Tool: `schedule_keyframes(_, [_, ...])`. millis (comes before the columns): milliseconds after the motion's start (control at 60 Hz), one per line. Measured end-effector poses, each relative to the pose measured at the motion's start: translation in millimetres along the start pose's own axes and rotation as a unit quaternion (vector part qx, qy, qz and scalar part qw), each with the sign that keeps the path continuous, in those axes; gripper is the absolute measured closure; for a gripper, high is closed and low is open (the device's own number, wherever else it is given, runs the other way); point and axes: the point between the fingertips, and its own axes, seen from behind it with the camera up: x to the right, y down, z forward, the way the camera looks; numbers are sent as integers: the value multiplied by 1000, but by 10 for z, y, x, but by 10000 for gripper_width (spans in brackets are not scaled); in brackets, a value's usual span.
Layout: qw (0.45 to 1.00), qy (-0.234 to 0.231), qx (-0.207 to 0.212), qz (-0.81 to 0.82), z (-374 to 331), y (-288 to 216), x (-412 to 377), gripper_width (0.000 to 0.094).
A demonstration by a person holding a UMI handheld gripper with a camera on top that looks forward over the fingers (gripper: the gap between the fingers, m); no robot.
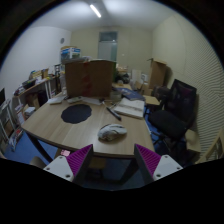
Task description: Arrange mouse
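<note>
So we're looking down on a big wooden desk (55, 128) with a rounded front edge, in a cluttered office room. At the far end of it sits a brown cardboard box (90, 76), easily the bulkiest thing on the surface, and off to the right there's a black office chair (176, 108) pulled up near the desk's side. On the desktop we've got a round dark mouse pad (76, 113), and beside that a stack of papers and books (128, 107). The mouse (112, 132) itself is a light grey, rounded one, sitting straight on the wood near the front edge, just right of the pad and not on it. It's just ahead of our gripper (114, 162), whose magenta-padded fingers (74, 160) are spread wide with nothing between them. Can't make out any brand or writing on anything.
</note>
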Motion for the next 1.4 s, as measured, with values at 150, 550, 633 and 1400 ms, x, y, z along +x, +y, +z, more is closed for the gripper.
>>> schedule_keyframes(150, [998, -59, -9, 2, 542, 158, -387, 84])
schedule_keyframes(550, [995, -65, -24, 64, 1651, 110, -344, 96])
schedule_keyframes(633, [996, -61, -27, 66, 1766, 47, -364, 99])
schedule_keyframes(1400, [995, 55, 65, 43, 1989, -807, -389, 533])
